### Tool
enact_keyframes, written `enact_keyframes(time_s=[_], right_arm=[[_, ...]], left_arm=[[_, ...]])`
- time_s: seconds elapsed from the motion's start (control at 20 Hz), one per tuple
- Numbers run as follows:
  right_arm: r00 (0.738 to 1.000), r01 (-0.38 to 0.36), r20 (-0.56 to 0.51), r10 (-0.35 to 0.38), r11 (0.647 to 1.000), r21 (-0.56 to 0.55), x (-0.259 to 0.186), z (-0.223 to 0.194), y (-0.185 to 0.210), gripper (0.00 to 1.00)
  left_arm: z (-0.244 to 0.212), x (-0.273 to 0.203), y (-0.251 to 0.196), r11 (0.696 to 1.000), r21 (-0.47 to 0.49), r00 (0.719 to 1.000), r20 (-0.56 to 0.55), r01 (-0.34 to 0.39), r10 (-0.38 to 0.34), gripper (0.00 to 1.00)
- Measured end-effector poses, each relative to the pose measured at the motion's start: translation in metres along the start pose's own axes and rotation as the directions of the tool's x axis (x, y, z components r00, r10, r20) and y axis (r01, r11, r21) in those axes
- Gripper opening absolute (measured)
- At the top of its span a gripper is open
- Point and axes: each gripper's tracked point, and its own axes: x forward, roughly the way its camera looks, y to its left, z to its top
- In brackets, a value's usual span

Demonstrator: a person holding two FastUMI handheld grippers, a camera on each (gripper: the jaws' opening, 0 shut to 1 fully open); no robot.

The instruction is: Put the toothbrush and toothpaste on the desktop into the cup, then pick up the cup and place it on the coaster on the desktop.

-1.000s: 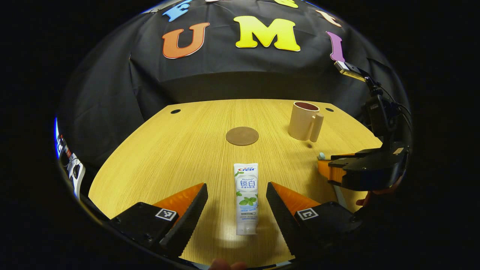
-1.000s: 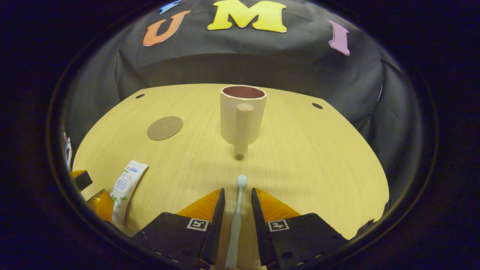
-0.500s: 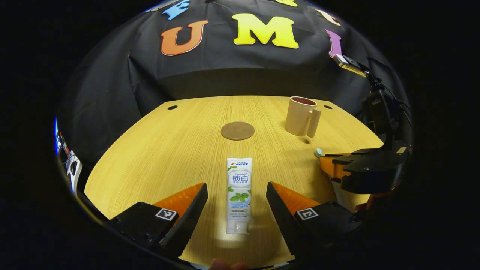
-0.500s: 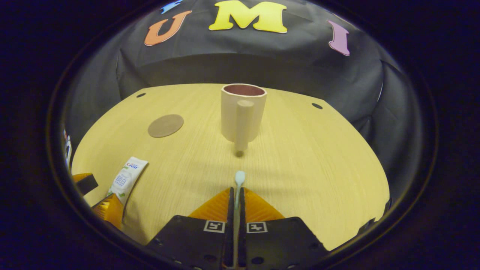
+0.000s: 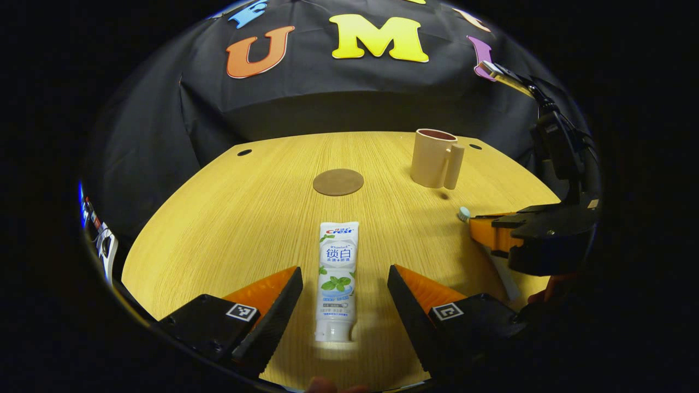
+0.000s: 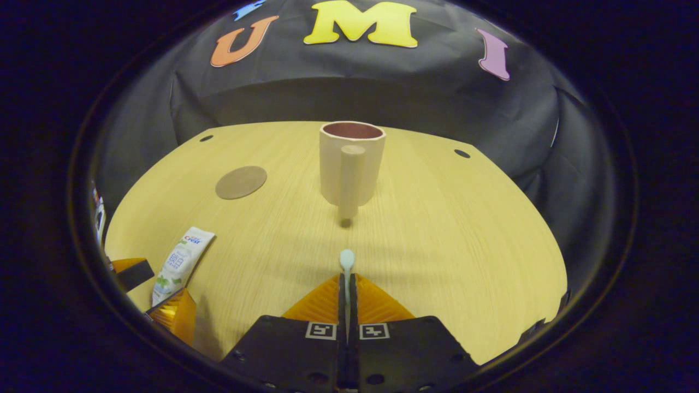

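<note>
- The beige plastic cup (image 6: 351, 162) with a dark red inside and a straight peg-like handle stands upright on the pale wooden desk (image 6: 464, 229). What can be seen of its inside holds nothing, though the bottom is hidden.
- The thin, pale toothbrush (image 6: 347, 261) with a light blue-green head lies nearer than the cup, in line with the cup's handle, its head pointing at the cup and well apart from it.
- The right gripper (image 6: 347, 281) has its fingers drawn close together, pressing on the toothbrush shaft from both sides; only the head sticks out toward the cup.
- The white toothpaste tube (image 5: 336, 279) with green leaf print lies flat on the desk, to the left of the cup and nearer than it, cap end away from the cup.
- The left gripper (image 5: 345, 289) has its fingers spread wide, one on each side of the tube, not touching it.
- The round brown coaster (image 5: 338, 182) lies flat to the left of the cup, apart from it and bare.
</note>
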Motion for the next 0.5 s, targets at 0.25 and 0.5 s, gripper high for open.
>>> enact_keyframes(time_s=[0.25, 0.5], right_arm=[[1.0, -0.004, 0.015, 0.004, 1.0, 0.015, -0.0065, 0.0045, -0.0048, 0.0], [1.0, -0.008, 0.029, 0.007, 1.0, 0.025, -0.0112, 0.0081, -0.0072, 0.0]], left_arm=[[-0.0101, 0.0078, -0.0025, 1.0, -0.012, 0.999, -0.049, 0.008, -0.008, 0.98], [-0.0102, 0.0086, 0.0012, 1.0, -0.01, 0.999, -0.053, -0.011, 0.011, 0.85]])
